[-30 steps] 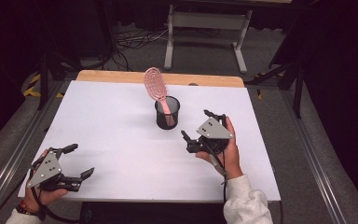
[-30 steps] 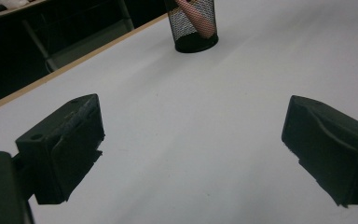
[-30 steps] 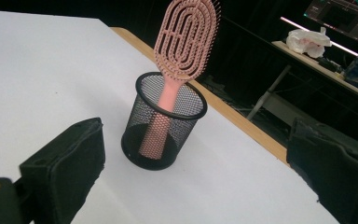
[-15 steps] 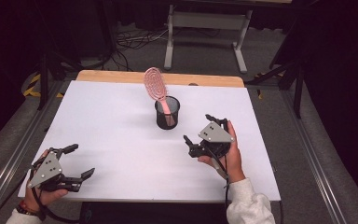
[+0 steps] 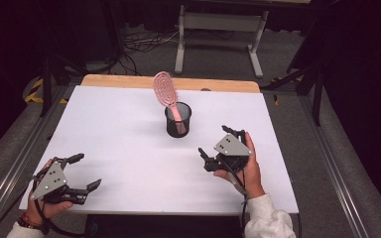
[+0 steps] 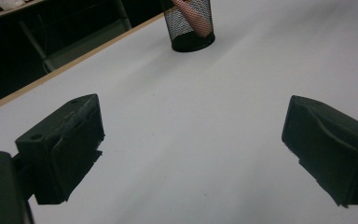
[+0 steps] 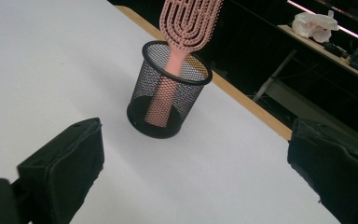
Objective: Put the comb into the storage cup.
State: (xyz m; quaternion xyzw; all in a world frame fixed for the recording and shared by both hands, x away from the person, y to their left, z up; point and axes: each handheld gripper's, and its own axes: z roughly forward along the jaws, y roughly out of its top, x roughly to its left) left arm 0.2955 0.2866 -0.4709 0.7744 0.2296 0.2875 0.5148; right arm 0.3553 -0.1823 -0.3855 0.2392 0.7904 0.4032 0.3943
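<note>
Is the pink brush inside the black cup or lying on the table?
Inside. The pink brush stands handle-down in the black mesh cup, its head leaning out above the rim.

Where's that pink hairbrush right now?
The pink hairbrush stands handle-down in the black mesh cup near the middle of the white table, toward its far edge. The right gripper is its nearest neighbour, apart from it.

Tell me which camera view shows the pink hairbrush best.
The right gripper view: the pink hairbrush appears close up, handle down in the black mesh cup, though its head is cropped. The high view shows the whole brush, small. The left gripper view catches just some handle through the mesh.
</note>
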